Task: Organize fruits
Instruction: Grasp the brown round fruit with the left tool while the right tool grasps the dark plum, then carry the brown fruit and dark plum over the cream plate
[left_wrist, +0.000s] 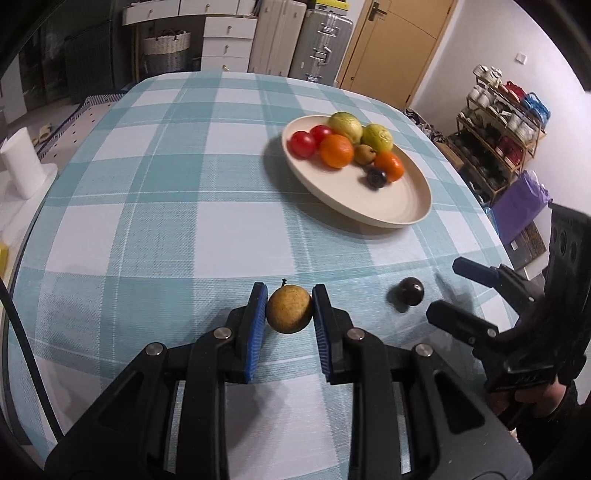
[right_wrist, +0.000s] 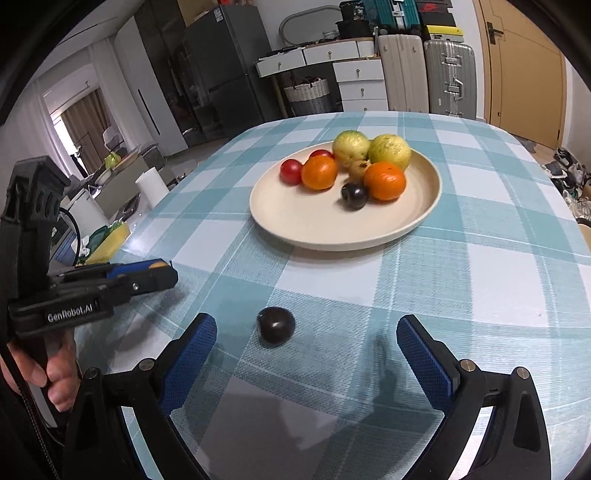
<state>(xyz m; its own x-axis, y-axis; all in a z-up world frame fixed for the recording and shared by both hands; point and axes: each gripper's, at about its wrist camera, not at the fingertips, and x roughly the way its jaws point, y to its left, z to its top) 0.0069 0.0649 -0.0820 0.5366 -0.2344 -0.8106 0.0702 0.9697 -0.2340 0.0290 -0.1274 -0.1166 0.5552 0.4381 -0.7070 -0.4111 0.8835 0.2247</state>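
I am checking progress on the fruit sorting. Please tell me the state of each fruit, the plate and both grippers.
Left gripper: shut on the brown fruit.
Brown fruit: held between the pads.
Right gripper: open, empty.
Dark plum: on the tablecloth, untouched.
Plate: holds seven fruits.

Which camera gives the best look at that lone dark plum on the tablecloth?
The right wrist view: the dark plum lies sharp and central between the open right gripper. The left wrist view shows it smaller and off to the side.
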